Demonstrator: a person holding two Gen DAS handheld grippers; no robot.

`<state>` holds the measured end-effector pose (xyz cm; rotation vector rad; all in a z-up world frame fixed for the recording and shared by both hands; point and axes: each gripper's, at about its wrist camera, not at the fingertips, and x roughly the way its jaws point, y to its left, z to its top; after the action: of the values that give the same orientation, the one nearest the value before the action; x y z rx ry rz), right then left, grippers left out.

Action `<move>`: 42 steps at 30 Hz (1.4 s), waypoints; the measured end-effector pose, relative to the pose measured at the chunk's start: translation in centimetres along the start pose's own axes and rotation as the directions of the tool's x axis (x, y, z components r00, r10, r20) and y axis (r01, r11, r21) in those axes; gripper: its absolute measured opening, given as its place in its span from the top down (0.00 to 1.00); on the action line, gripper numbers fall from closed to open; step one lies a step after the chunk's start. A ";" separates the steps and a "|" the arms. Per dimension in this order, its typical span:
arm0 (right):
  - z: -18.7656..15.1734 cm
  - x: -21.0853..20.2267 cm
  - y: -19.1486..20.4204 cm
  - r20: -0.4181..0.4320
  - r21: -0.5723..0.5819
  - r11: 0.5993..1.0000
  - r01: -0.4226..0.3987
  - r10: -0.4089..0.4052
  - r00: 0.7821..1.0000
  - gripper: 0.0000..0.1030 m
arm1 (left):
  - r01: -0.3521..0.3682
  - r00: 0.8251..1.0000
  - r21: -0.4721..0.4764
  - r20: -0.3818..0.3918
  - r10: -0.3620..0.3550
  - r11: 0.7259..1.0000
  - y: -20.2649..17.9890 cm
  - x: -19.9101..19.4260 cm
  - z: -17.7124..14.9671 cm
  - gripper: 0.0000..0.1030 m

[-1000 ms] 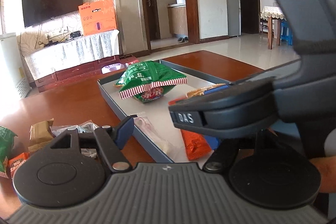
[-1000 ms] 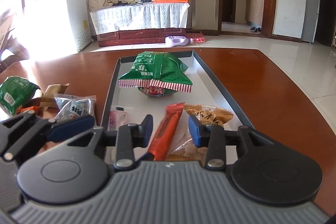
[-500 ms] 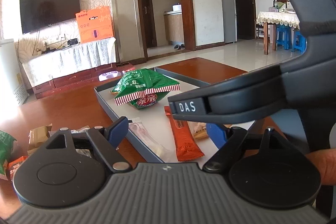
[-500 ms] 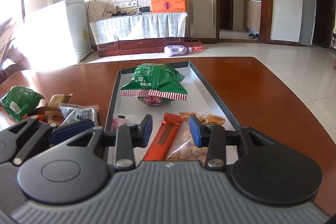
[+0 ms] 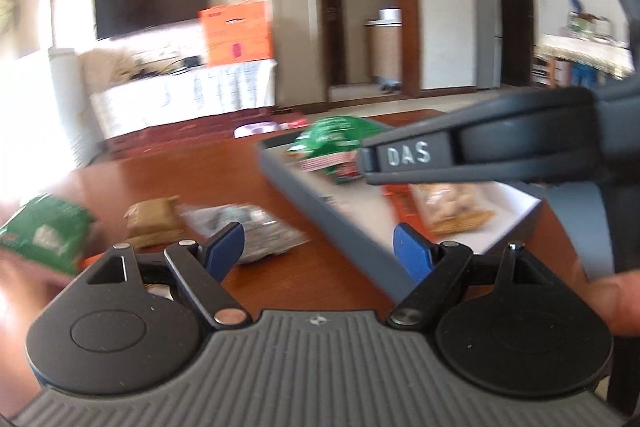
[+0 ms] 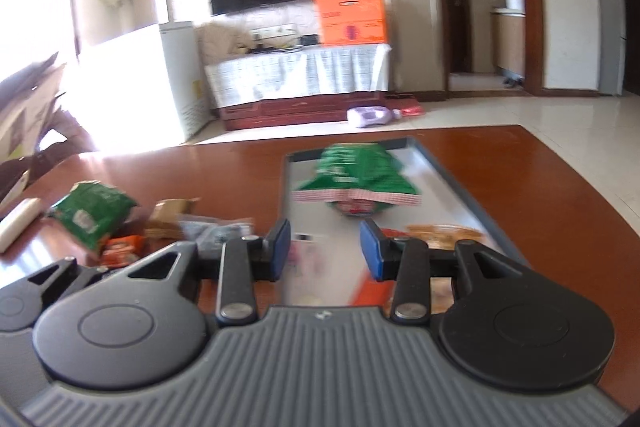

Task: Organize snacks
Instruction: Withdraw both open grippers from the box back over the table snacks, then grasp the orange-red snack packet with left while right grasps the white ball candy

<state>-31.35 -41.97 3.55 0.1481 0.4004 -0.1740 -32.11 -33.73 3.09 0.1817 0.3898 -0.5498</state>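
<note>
A grey tray lies on the brown table and holds a green chip bag, an orange stick pack and a tan snack pack. Loose snacks lie left of the tray: a green bag, a brown pack, a clear silvery pack and a small orange pack. My left gripper is open and empty above the table, between the silvery pack and the tray's near wall. My right gripper is open and empty over the tray's near end.
The right gripper's body crosses the right of the left wrist view. A white bar-shaped object lies at the table's far left. A TV stand and white cabinet stand beyond the table.
Both grippers have swung left and pulled back; both views are motion-blurred. The left gripper's jaws stand wider apart and now face the loose snacks. The right gripper's jaws have opened wider.
</note>
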 end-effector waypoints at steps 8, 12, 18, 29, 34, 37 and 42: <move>-0.1 0.7 4.9 -0.026 -0.071 0.987 -0.142 0.141 0.990 0.60 | -0.161 0.985 -0.066 -0.076 0.156 0.985 6.1 -0.4 -1.6 0.18; -0.8 1.5 8.3 -0.099 -0.158 0.957 -0.244 0.230 0.968 0.60 | -0.267 0.958 -0.121 -0.140 0.250 0.956 10.0 -1.5 -3.2 0.18; -2.6 3.6 12.6 -0.225 -0.270 0.911 -0.313 0.257 0.940 0.61 | -0.424 0.887 -0.122 -0.257 0.384 0.898 13.0 -1.3 -4.7 0.19; -3.0 7.1 13.7 -0.283 -0.278 0.918 -0.283 0.203 0.937 0.63 | -0.424 0.884 -0.083 -0.251 0.393 0.902 13.2 -1.5 -5.1 0.18; -2.8 6.6 13.7 -0.289 -0.279 0.919 -0.279 0.196 0.937 0.71 | -0.416 0.890 -0.070 -0.239 0.390 0.907 13.1 -1.2 -5.3 0.18; -2.7 6.2 13.4 -0.298 -0.285 0.921 -0.264 0.177 0.938 0.71 | -0.358 0.914 -0.047 -0.222 0.339 0.933 12.5 -0.9 -5.1 0.18; -2.5 5.4 11.8 -0.309 -0.265 0.939 -0.220 0.134 0.941 0.72 | -0.213 0.956 0.100 -0.184 0.228 0.972 11.5 0.8 -3.9 0.18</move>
<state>-25.09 -30.80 0.36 -0.0886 0.6955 0.0914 -26.55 -23.42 -0.08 0.3533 0.5307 -0.3273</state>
